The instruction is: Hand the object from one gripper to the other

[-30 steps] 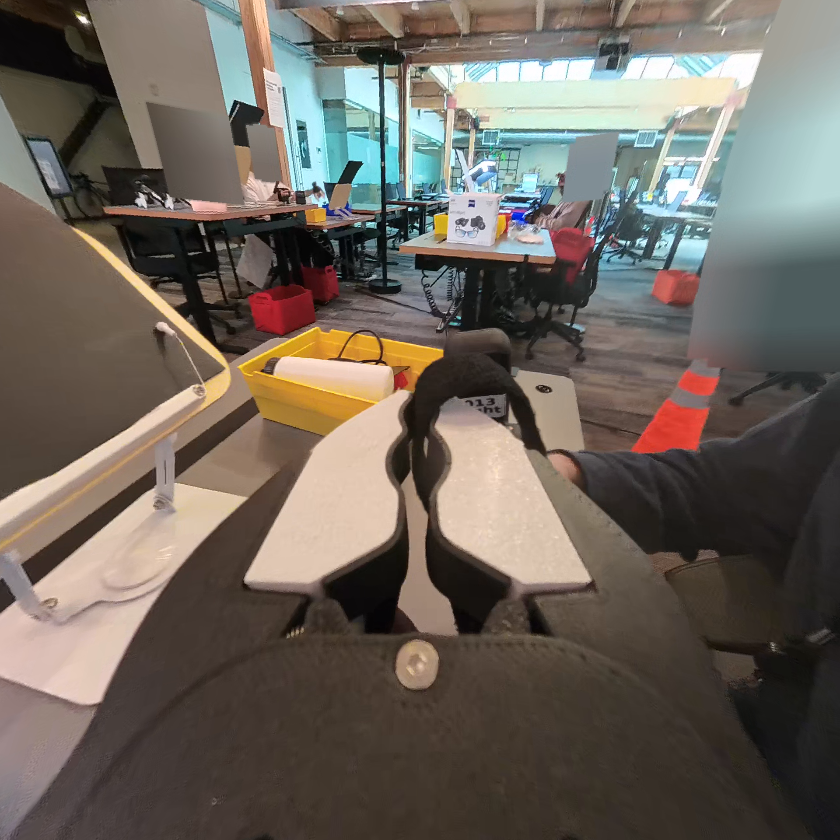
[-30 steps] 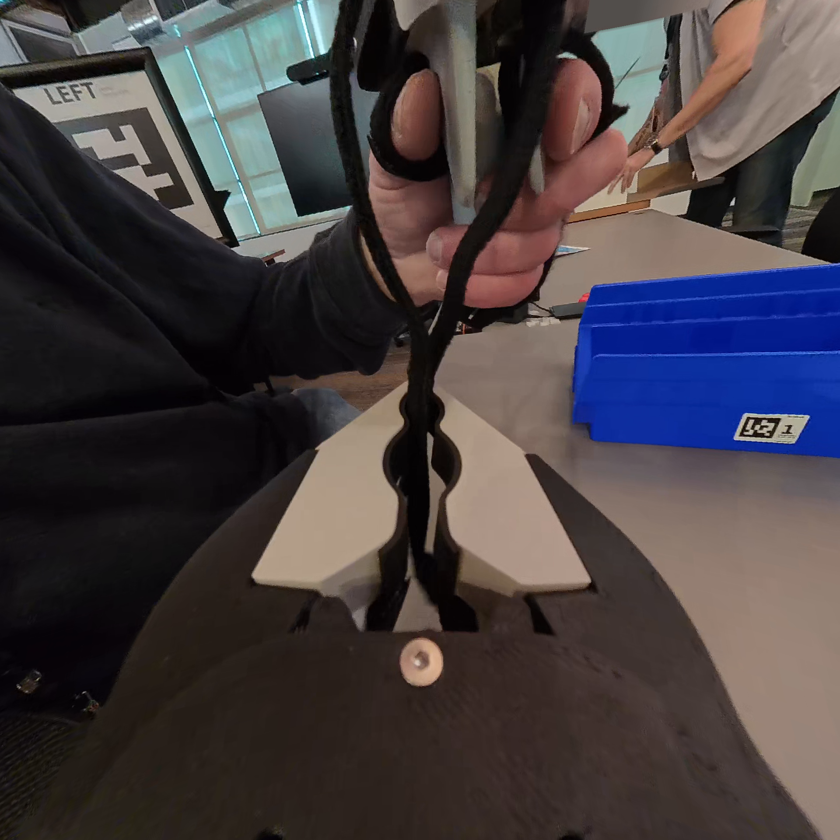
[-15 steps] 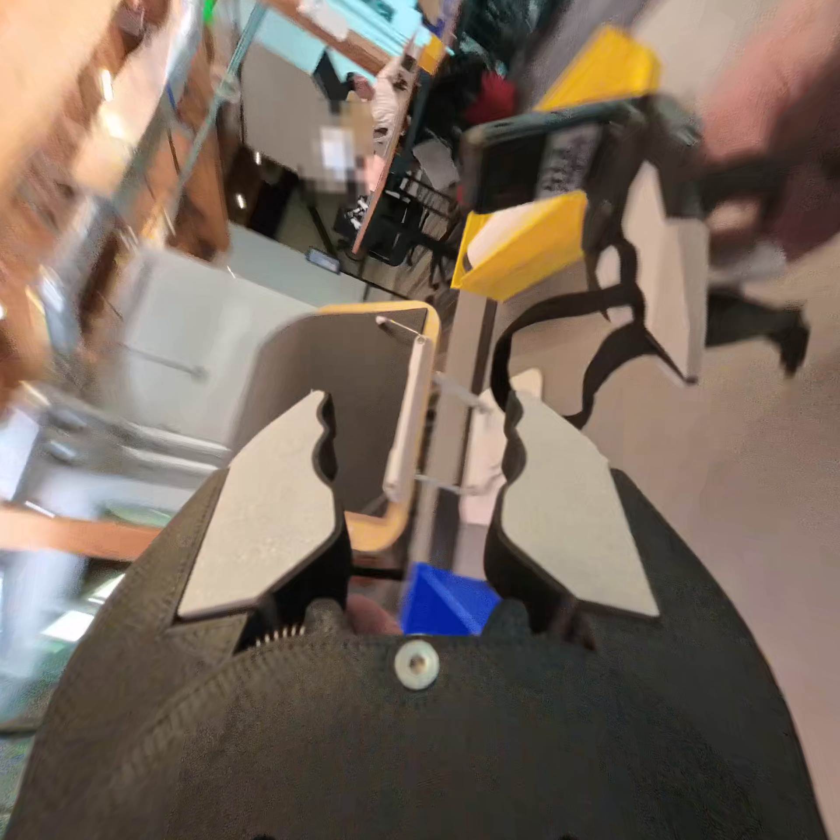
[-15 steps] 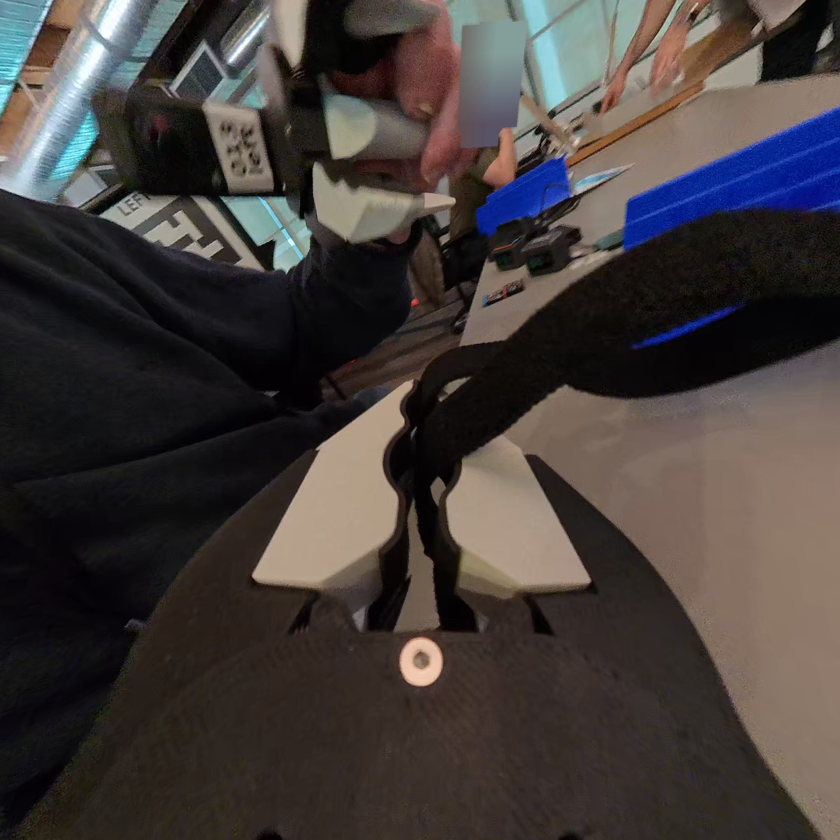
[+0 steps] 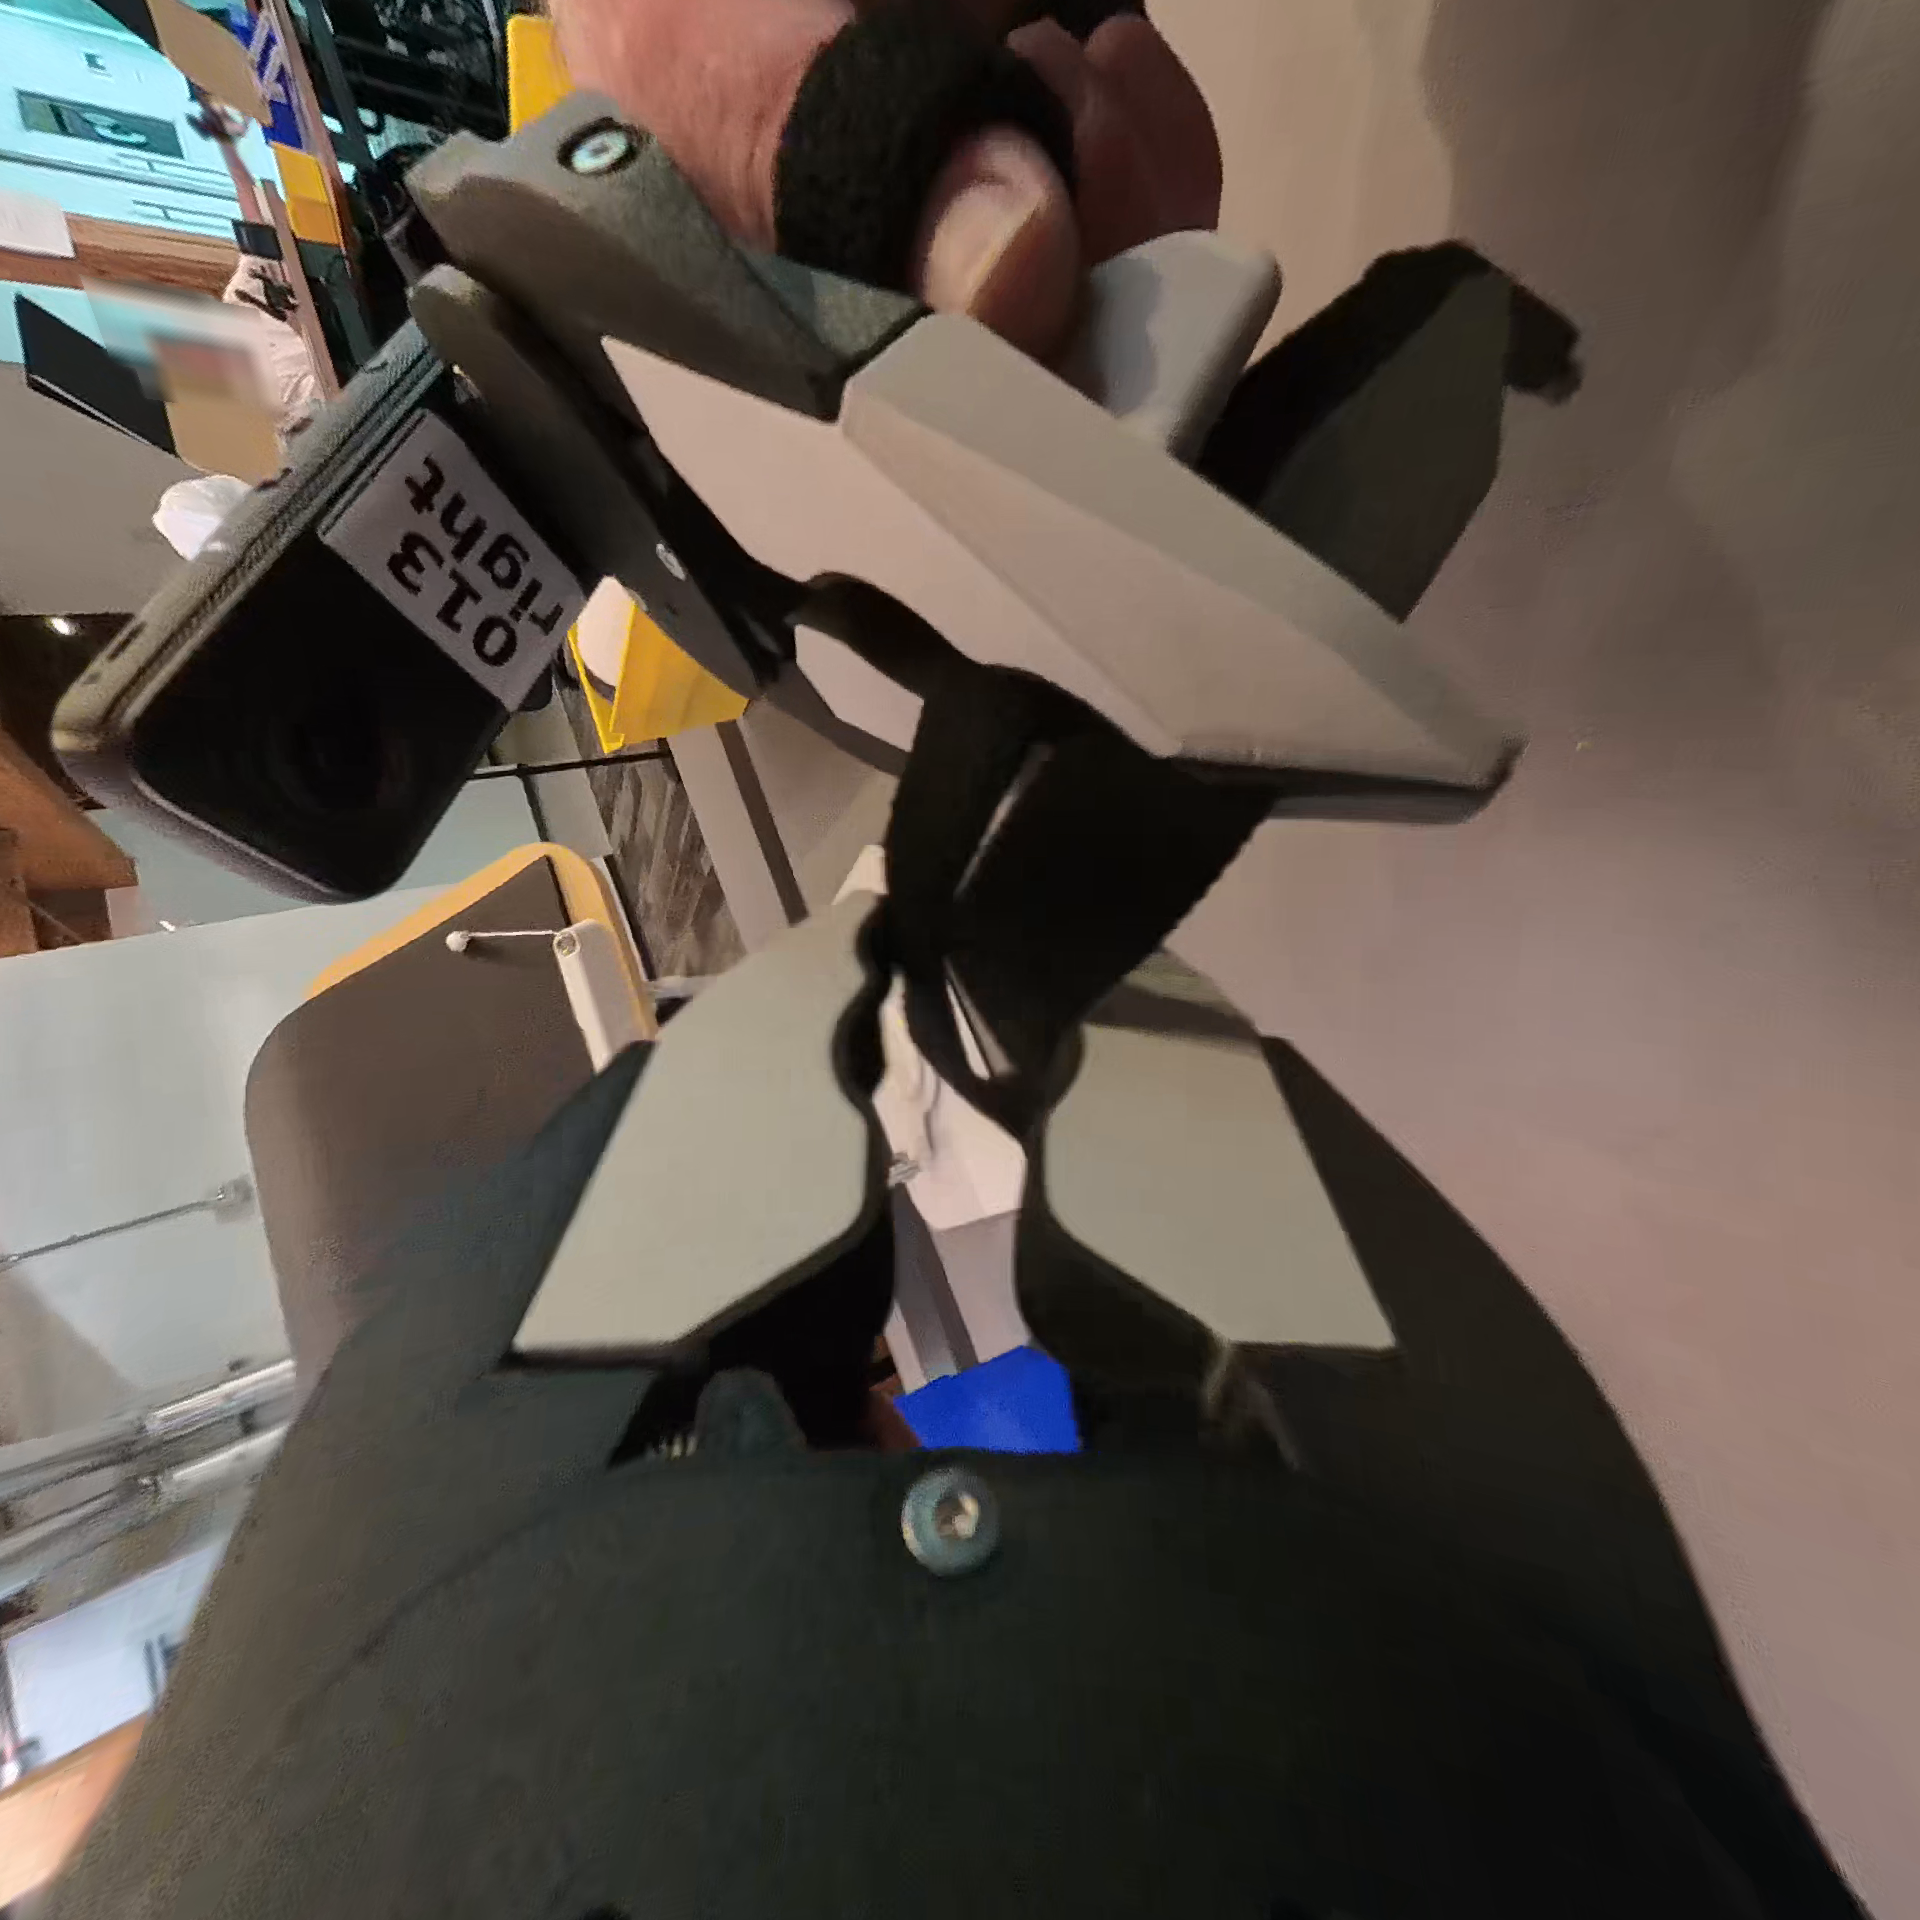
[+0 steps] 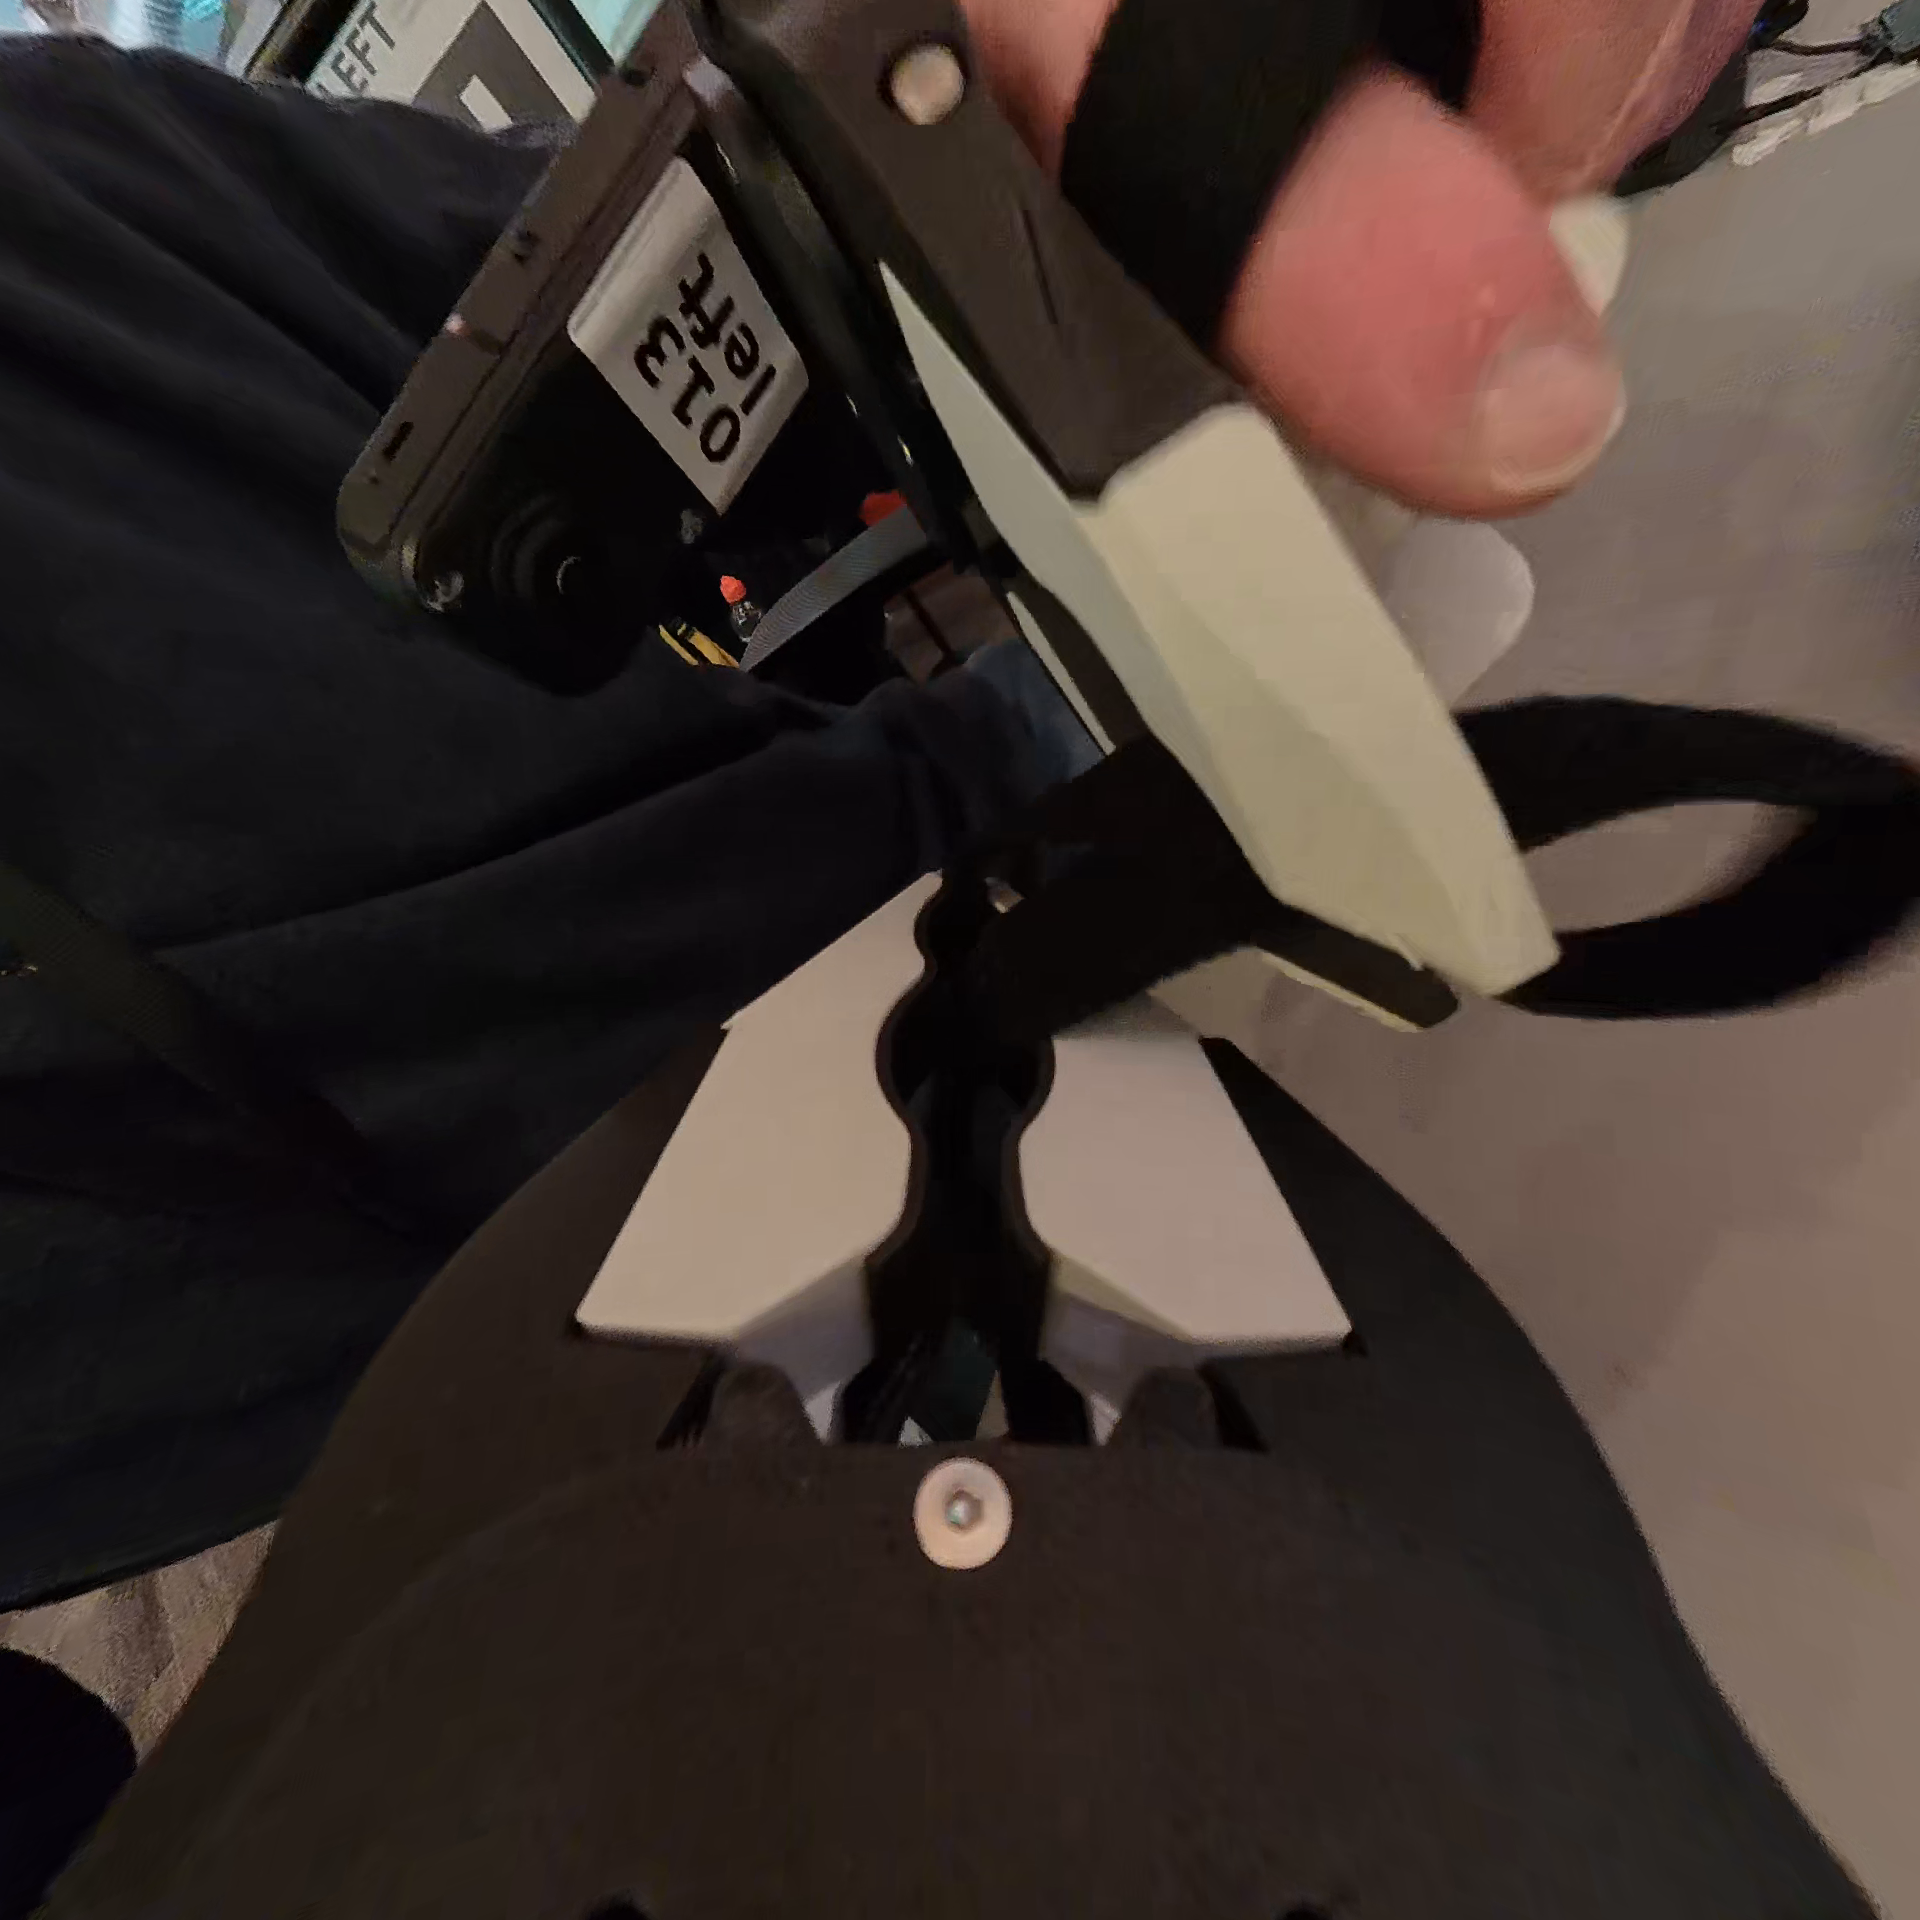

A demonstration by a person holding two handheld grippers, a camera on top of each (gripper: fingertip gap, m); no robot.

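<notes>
Left wrist view: our left gripper [image 5: 951, 1039], wide open half second back, now narrowed around black strap [image 5: 1049, 883], gap showing between fingers, can't tell if it's actually pinching yet. Right gripper [image 5: 1195, 748] sits right above, strap running into it. So we're mid-handoff, back the other way.

Right wrist view: our right gripper [image 6: 961, 1049] still clamped on black strap [image 6: 1662, 862], loop hanging out to right. Left gripper [image 6: 1382, 914] crosses over it, touching strap.

Surface: plain grey table [image 6: 1714, 1299]. Room: yellow bin [image 5: 665, 675], blue bin [image 5: 987, 1403] peeking through.
</notes>
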